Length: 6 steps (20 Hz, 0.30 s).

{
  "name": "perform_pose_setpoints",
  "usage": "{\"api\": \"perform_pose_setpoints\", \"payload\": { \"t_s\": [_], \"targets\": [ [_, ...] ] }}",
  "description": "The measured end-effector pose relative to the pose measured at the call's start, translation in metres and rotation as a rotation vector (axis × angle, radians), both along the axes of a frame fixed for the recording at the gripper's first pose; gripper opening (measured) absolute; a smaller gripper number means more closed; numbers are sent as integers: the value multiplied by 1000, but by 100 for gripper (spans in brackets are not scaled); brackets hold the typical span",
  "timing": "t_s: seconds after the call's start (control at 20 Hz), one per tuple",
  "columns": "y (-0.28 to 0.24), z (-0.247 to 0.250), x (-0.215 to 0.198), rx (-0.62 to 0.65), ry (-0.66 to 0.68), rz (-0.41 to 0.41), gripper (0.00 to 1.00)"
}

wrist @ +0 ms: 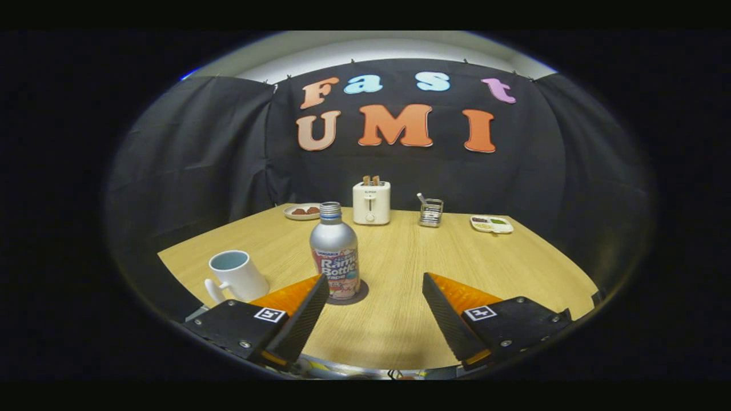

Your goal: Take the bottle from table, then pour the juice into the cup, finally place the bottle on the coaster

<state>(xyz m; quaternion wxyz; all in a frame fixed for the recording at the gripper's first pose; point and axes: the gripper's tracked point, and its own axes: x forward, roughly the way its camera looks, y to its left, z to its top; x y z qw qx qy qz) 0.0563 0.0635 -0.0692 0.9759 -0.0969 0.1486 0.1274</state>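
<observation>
Gripper view: the gripper [375, 297] is seen spread wide with nothing held, its two fingers parted and bare table [400, 319] showing between them. Just ahead of the left finger [305, 311], at about eleven o'clock from the gap, the bottle [335, 257] is found upright, capless, its base resting on a dark round coaster [357, 294] whose rim is glimpsed beside it. Such a placement is judged to be the finished state: the bottle set down where the task asks, and the fingers drawn apart to let it go. The cup [237, 275] is stood at ten o'clock, beside the left finger, handle turned toward the camera, well apart from the bottle; whether juice lies in it cannot be told. Farther off, along the table's back edge, a plate [301, 212] at eleven o'clock, a toaster [371, 202] at twelve, a wire holder [430, 212] and a small divided tray [491, 224] at one o'clock are left clear of the working area
</observation>
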Motion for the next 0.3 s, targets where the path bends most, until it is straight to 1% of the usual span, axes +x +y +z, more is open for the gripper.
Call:
{"api": "perform_pose_setpoints", "payload": {
  "t_s": [0.15,0.3],
  "targets": [
    [-23,10,-4,4,-35,-9,97],
    [-50,13,-5,16,-47,-40,97]
  ]
}}
